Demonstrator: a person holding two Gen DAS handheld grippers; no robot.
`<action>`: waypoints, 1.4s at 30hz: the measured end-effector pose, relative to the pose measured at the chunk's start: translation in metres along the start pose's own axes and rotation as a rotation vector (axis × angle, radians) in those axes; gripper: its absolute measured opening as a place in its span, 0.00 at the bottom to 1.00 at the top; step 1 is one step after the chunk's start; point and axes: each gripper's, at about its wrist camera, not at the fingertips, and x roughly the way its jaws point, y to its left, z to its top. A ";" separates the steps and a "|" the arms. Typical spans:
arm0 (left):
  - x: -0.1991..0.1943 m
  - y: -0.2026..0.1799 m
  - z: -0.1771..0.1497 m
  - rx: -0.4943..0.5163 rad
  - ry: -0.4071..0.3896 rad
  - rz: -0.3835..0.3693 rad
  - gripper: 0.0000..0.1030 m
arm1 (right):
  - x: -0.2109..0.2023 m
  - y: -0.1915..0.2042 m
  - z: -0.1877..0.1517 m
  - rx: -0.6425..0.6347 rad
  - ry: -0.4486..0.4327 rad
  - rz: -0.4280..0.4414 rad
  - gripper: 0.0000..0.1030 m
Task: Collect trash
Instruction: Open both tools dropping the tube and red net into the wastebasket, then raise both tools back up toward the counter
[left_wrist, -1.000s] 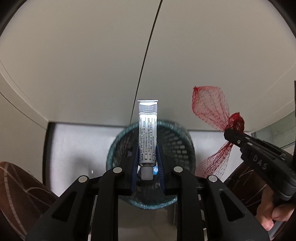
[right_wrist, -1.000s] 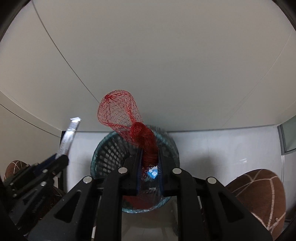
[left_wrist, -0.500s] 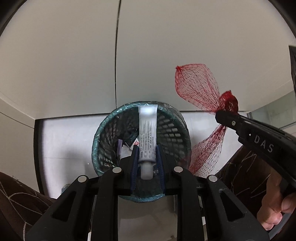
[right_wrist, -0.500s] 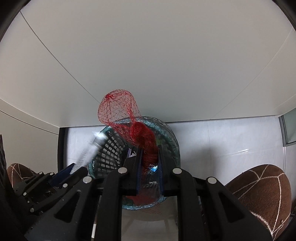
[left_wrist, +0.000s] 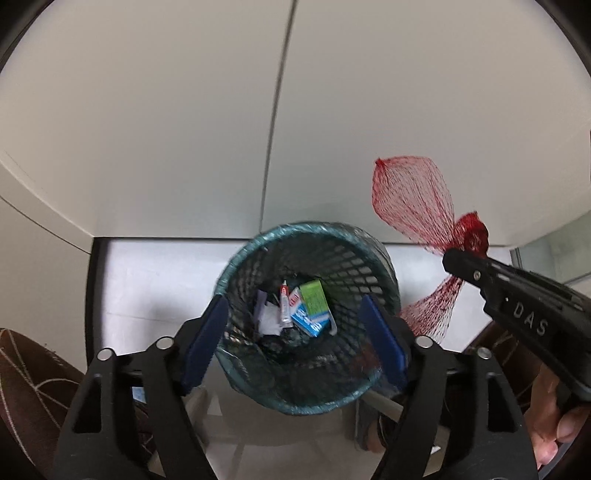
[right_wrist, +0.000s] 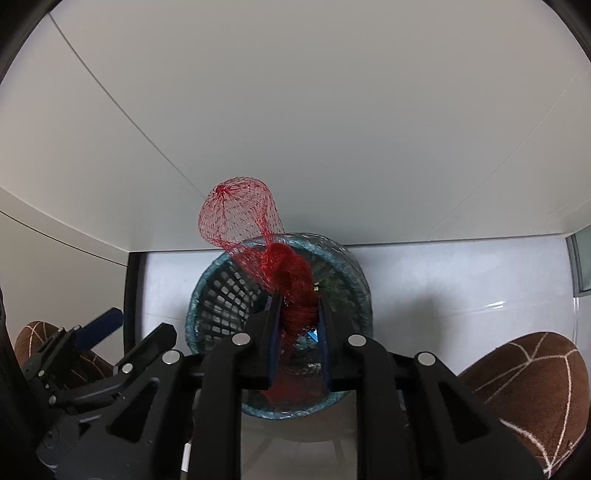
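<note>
While the left gripper (left_wrist: 295, 339) fills the lower part of the left wrist view, its jaws stand wide apart with nothing between them; they have just been opening, and the blue pads frame the bin from either side without touching anything. Just beyond them, centre frame, sits the teal mesh wastebasket (left_wrist: 236, 258), seen from above. At its bottom lie a small tube (left_wrist: 284, 306), a green-and-blue carton (left_wrist: 312, 308) and white paper scraps (left_wrist: 269, 317), all close together. Right of the basket in this view, the right gripper (left_wrist: 452, 256) reaches in from the lower right edge, a hand (left_wrist: 554, 424) on its grip, with the red net bag (left_wrist: 413, 199) pinched at its tip: one lobe fans up toward the wall, the other trails down beside the basket.

Right wrist view, lower centre: jaws clenched on the bunched middle of the net bag (right_wrist: 295, 288), nearly together, mesh pressed between the pads. Bag hangs over the basket mouth (right_wrist: 207, 291), not yet inside. Its open lobe rises at centre frame above the rim. Left gripper shows at lower left. Brown cushions (right_wrist: 524, 376) with pale lines at both lower corners. Beyond, pale floor, then white wall panels (right_wrist: 332, 129) across the upper frame.
</note>
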 end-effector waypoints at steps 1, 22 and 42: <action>-0.001 0.002 0.001 -0.008 -0.006 0.005 0.77 | 0.001 0.000 0.000 -0.003 0.000 0.001 0.18; -0.005 0.022 0.007 -0.075 -0.007 0.040 0.82 | -0.007 -0.010 0.000 0.063 -0.039 0.022 0.78; -0.094 0.026 0.019 -0.057 -0.144 0.023 0.94 | -0.112 0.000 0.006 -0.003 -0.220 -0.082 0.92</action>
